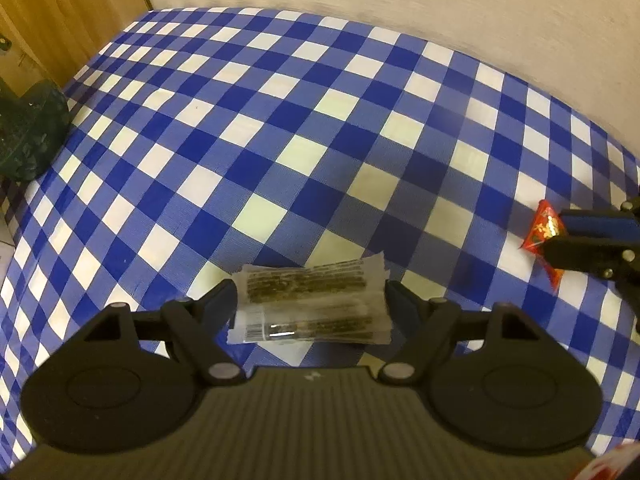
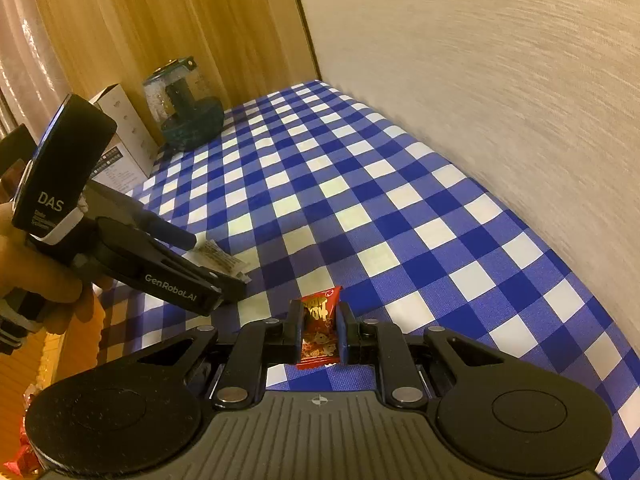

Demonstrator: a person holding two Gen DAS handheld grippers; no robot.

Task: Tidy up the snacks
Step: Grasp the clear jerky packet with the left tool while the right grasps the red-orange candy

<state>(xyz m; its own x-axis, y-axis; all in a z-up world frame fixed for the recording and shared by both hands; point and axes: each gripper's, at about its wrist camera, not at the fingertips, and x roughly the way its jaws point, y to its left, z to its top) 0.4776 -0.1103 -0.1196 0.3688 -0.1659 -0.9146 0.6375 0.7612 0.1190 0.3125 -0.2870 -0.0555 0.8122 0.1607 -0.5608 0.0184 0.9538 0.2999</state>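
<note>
Two packets were held: clear seaweed-stick packet (image 1: 310,300) between the left gripper's (image 1: 310,304) fingers, red snack packet (image 2: 320,330) clamped in the right gripper (image 2: 320,332); release was best delayed until grouped.

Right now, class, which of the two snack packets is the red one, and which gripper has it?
The red snack packet, clamped upright in the right gripper. The other, a clear packet of dark sticks, lies flat between the left gripper's jaws.

"DAS" on left gripper (image 2: 236,276) top housing, "GenRobot.AI" along its side arm; snack print unreadable.
</note>
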